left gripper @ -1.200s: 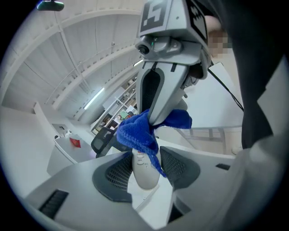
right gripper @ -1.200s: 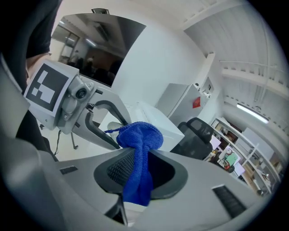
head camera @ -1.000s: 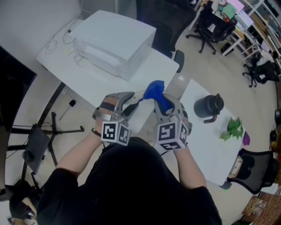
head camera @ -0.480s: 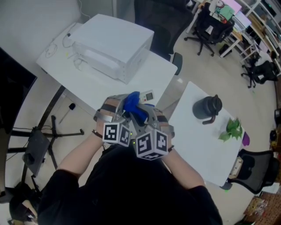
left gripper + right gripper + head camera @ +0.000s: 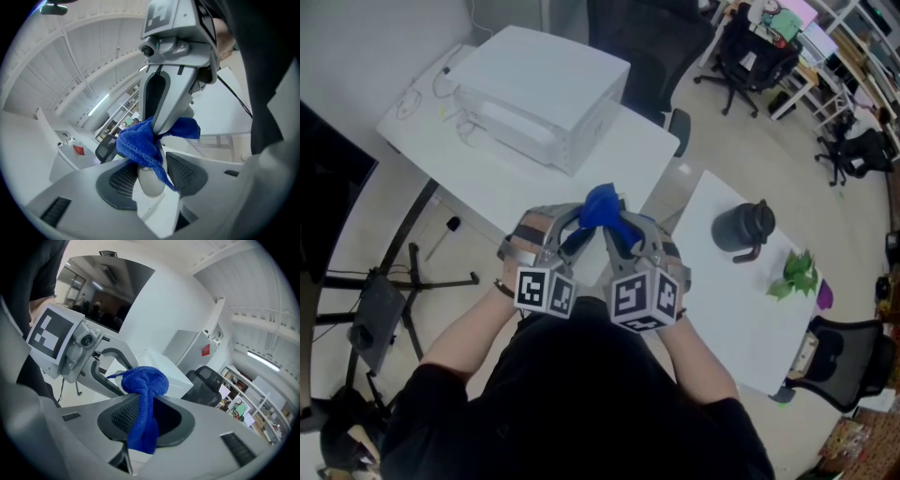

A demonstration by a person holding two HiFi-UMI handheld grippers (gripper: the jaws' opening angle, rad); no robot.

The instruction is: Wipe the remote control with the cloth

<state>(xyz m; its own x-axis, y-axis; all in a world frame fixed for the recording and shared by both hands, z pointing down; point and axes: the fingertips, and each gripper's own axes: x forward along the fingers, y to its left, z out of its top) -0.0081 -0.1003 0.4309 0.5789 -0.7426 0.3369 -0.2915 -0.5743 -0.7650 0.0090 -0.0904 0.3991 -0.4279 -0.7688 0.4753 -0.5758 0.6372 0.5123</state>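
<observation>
Near side of the white box [image 5: 539, 94], left claw [image 5: 572, 230] grasps the remote control [image 5: 151, 182] while right claw [image 5: 628, 236], clenched on the cloth [image 5: 602, 204], bears on it; risk: a hard stroke levers the remote loose.

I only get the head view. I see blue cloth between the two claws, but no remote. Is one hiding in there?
Observer: Yes. The left gripper view shows the left claw gripping a white remote by its rounded end.
Operator: What's holding the cloth?
Observer: The right claw pinches it, and a tail hangs below the jaws.
Operator: Does it touch the remote?
Observer: Yes, it's bunched on top of the remote, just past the left claw.
</observation>
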